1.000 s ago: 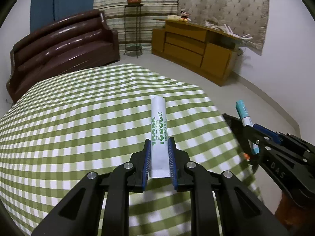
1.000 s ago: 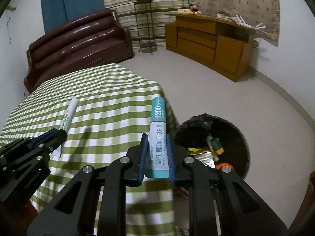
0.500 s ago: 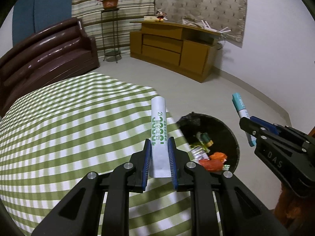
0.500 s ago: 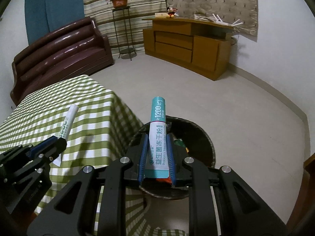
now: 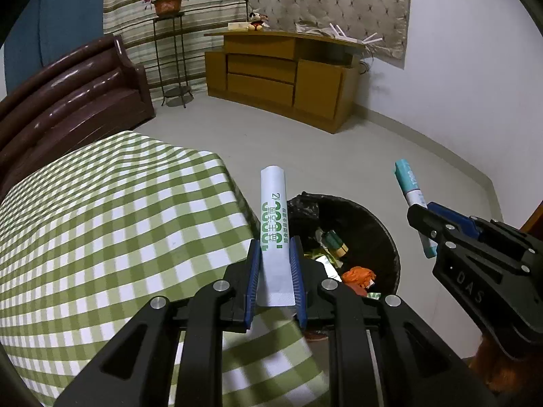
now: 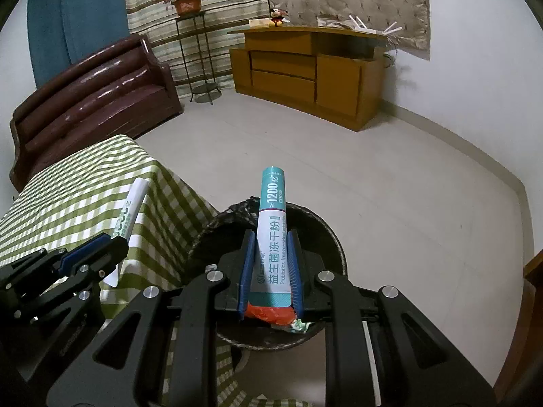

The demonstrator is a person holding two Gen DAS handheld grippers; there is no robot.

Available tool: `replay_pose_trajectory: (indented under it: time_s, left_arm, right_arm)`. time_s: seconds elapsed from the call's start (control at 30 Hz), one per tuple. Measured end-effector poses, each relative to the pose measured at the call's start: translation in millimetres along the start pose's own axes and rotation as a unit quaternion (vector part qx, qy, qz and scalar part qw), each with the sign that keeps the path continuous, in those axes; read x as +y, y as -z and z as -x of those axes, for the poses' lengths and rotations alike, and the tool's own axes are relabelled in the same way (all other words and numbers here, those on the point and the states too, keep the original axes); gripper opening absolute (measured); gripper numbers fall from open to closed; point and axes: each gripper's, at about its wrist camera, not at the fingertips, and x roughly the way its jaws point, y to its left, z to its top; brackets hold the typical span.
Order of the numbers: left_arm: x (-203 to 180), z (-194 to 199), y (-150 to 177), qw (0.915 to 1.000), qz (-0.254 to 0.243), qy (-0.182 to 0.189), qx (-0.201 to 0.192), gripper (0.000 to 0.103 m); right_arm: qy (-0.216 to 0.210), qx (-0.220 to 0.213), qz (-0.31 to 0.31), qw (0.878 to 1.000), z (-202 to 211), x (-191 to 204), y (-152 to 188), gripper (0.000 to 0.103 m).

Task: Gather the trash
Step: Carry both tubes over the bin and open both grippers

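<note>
I have swung both tongs off the green-and-white checked tabletop and out past its far right corner, so the round black-lined trash bin on the floor, a second ago only half in the right view and unseen in the left, now fills the ground beneath them. The left tongs pinch a white paper stick sachet with green lettering, its free end poking over the bin's near rim while the grip itself hangs above the tabletop's corner. The right tongs are pressed tight on a teal-and-white stick sachet printed with "1200", and in the right view they sit squarely over the bin's mouth, with an orange scrap and other wrappers showing below. Neither grip has loosened across the swing; both sachets sit as upright between the pads as they did a second ago. As I judge it, the carry is nearly over: the right sachet looks ready to drop, while the left one wants a little more travel past the tabletop's edge before I let go, or it could land on the cloth or catch the rim.
</note>
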Motion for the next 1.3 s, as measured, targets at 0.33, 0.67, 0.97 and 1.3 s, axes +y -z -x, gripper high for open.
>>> replay_pose_trajectory:
  time_s: [0.33, 0.67, 0.97, 1.3]
  left_arm:
    - [-10, -24, -7, 0.9998, -0.015, -0.007, 0.011, 0.019]
    - [-16, -35, -7, 0.9991, -0.019, -0.008, 0.037, 0.026]
    - [-21, -37, -10, 0.9992, -0.016, -0.010, 0.035, 0.040]
    - [-15, -34, -7, 0.9995, -0.005, -0.009, 0.030, 0.049]
  right_arm:
    - [0.003, 0.008, -0.010, 1.000, -20, -11, -4, 0.020]
    - [0.008, 0.011, -0.018, 1.000, -34, -16, -4, 0.032]
    - [0.012, 0.011, -0.025, 1.000, -34, -18, -2, 0.034]
    - [0.024, 0.009, -0.040, 0.999, -24, -21, 3, 0.048]
